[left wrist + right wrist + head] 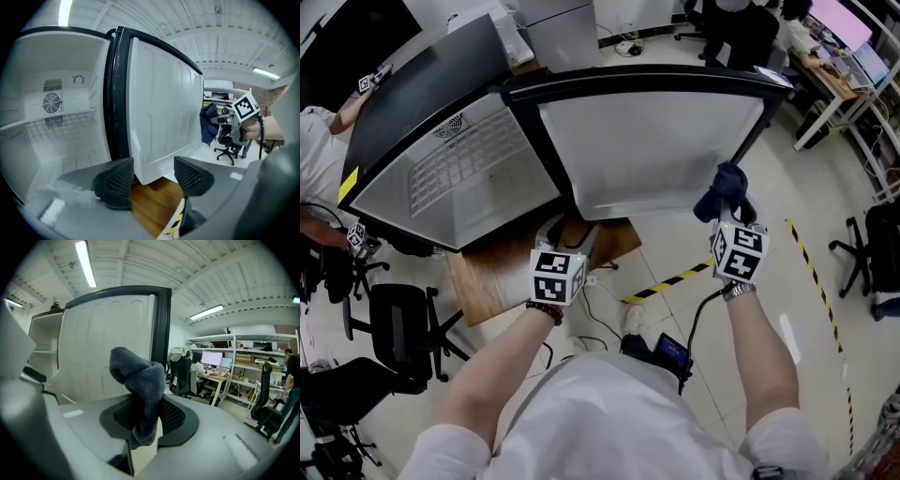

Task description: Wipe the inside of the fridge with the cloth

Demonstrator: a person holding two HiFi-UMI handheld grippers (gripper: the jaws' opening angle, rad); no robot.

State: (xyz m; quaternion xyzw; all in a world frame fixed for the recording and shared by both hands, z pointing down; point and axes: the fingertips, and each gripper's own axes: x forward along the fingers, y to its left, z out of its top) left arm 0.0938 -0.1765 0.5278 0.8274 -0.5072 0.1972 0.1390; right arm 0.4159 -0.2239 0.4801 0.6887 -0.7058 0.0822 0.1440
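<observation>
Pale office floor (675,248) crossed by a strip of yellow-and-black tape (670,279) spreads beneath us, with black swivel chairs (398,328) to one side, and on a brown wooden board (487,277) stands the black-framed fridge (422,94), its white plastic cavity laid open. We see the white-lined fridge door (647,150) swung wide, and inside the cavity a white wire shelf (56,123) below a round fan grille (51,102). Our right gripper (145,418) is clenched on the dark blue knitted cloth (140,376), which bunches up above the jaws. It sits out by the door's free edge, outside the cavity, and we cannot tell whether it brushes the door lining. Our left gripper (152,176) is released, with nothing between its spread jaws. It points at the door's lower corner, near it but not touching. As we judge it, the preparation is done: the door is open and the cloth is in hand. No view shows the cloth against an inner wall, so we take the wiping proper as not yet begun. The walls, the shelf and the cavity floor are all left to do, and the cloth must first come round the door and into the cavity.
</observation>
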